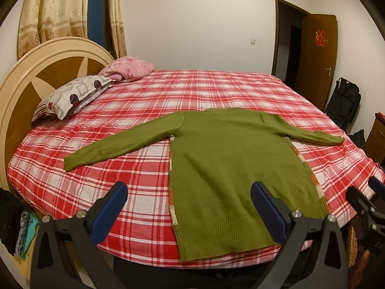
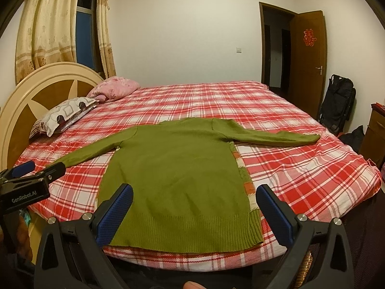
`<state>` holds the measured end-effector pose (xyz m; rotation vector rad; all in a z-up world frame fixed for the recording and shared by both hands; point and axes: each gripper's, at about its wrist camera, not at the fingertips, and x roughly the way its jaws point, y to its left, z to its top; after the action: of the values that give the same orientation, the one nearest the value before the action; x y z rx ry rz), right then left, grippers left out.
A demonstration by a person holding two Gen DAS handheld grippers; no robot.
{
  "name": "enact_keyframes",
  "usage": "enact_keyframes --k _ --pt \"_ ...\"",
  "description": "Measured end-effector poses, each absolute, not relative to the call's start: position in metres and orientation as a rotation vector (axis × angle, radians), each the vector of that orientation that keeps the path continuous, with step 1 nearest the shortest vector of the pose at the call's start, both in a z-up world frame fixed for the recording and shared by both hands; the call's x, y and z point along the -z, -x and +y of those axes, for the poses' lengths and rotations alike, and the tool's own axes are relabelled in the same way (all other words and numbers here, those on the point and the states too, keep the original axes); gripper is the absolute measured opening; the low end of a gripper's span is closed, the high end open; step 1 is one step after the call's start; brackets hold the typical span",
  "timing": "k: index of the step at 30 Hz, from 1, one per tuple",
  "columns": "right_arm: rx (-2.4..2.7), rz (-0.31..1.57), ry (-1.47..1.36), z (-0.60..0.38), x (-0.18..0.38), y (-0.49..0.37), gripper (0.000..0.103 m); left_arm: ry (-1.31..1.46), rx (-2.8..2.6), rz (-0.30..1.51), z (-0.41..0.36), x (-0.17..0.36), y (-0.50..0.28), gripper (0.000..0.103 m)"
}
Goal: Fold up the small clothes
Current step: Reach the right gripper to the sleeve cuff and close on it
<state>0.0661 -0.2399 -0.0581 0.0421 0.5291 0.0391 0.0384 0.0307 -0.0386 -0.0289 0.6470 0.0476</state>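
- Left wrist view: the green sweater [image 1: 231, 168] lies flat on the plaid bedsheet [image 1: 120, 187], both sleeves spread out sideways, hem nearest the bed's front edge, neckline toward the far side.
- Long axis of the body runs straight away from both grippers, from hem to neck. The sleeve line runs across it, left to right.
- Left gripper [image 1: 190, 210]: jaws spread wide, nothing held. It hovers short of the hem; its right finger overlaps the hem's middle in this view, its left finger stands over bare sheet to the left of the sweater.
- Left sleeve [image 1: 115, 147] stretches out ahead and to the left of this gripper; its cuff is well apart from the fingers.
- Right wrist view: the right gripper [image 2: 195, 213] is also wide open and empty, straddling the right half of the hem of the sweater [image 2: 175, 168].
- Right sleeve [image 2: 274, 136] extends ahead and to the right, its cuff far from the fingers.
- Judgement: the left gripper is nearer the left sleeve and left hem corner, the right gripper nearer the right ones. A first fold probably calls for each to reach forward and outward along its own side.
- Pillows [image 1: 72, 96] lie far left, clear of the work.
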Motion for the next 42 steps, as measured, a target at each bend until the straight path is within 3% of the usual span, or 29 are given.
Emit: enact_keyframes --k 16,26,31,42 --pt "-0.022 0.686 -0.151 -0.321 0.116 -0.167 0.102 -0.115 -0.034 0.722 0.039 0.085 -0.146 0.103" --pt "0.265 0.715 -0.379 -0.497 0.12 -0.278 0.062 -0.126 -0.102 0.713 0.046 0.107 -0.228 0.103" --pt "0.392 0.695 -0.457 -0.569 0.122 -0.31 0.061 -0.088 -0.125 0.734 0.051 0.122 -0.258 0.103" --pt "0.521 0.757 -0.636 -0.674 0.167 -0.362 0.048 -0.062 -0.182 0.804 0.059 0.156 -0.302 0.103"
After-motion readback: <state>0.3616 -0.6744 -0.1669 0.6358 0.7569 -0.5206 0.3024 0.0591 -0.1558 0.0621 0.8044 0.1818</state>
